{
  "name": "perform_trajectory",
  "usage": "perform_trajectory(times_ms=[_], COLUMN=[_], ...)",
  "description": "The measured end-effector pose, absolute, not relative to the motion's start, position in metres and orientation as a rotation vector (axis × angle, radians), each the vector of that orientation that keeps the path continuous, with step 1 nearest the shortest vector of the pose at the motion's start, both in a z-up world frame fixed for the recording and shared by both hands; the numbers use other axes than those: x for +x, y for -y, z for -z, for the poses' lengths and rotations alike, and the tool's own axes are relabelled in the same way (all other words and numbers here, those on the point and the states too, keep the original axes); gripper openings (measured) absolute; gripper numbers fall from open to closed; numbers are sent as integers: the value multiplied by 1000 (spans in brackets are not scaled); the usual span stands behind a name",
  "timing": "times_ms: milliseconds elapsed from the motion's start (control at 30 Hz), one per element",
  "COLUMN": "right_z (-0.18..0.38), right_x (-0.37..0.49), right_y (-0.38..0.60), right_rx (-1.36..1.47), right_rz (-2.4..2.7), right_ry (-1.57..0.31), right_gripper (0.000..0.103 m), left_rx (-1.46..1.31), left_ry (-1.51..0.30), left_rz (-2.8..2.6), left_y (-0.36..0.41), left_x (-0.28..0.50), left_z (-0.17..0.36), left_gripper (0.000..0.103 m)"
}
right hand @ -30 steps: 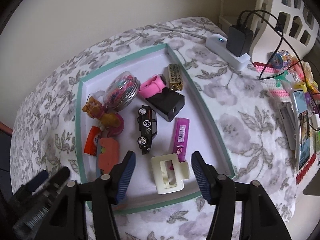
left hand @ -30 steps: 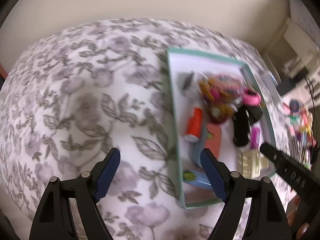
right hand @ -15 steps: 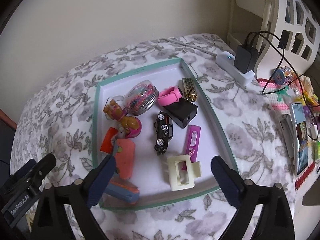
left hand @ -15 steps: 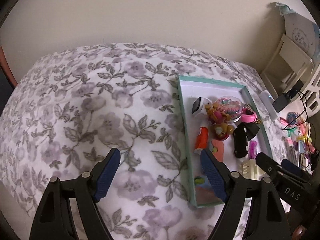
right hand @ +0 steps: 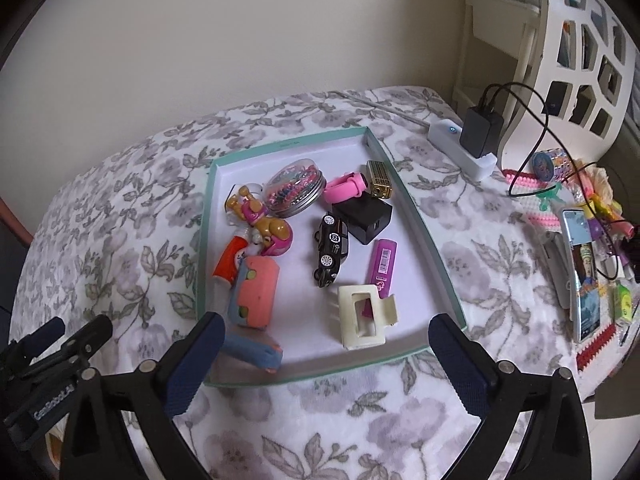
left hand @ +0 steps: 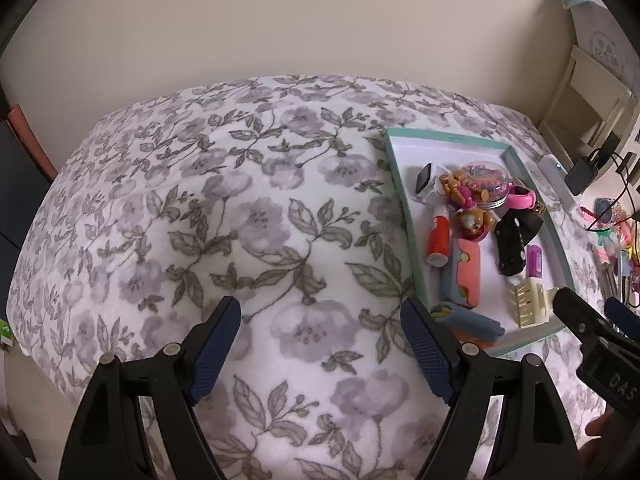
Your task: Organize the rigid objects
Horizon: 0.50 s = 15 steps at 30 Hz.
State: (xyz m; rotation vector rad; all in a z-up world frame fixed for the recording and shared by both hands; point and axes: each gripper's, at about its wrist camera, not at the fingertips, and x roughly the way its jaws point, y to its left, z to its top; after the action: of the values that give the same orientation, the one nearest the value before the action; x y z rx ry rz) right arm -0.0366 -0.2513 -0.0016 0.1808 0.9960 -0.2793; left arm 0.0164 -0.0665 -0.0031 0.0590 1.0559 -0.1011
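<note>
Floral bedding carries the tray, its near edge holding the clip; both grippers, left and right, gape empty, so crowded toys may, perhaps, snag a grasp.

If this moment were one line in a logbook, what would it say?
left gripper: open, empty | right gripper: jaws just opened, empty | cream hair clip: lying in tray

Green-rimmed tray on floral blanket

Small toys inside teal-rimmed tray
</note>
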Motion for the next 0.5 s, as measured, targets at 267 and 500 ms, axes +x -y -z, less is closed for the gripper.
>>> perform_trajectory(times_ms=[267, 500], right_z=[-5, -5], right_x=[-56, -69], right_y=[246, 240], right_rx=[158, 128], right_rz=[297, 297], right_ry=[-961, -958], right_gripper=[103, 103], left_rx=[70, 59], left_ry=[-1068, -1070], left_rz=[81, 75], left_y=[62, 59], left_x=[9, 4], left_z=[6, 6], left_gripper=[83, 83])
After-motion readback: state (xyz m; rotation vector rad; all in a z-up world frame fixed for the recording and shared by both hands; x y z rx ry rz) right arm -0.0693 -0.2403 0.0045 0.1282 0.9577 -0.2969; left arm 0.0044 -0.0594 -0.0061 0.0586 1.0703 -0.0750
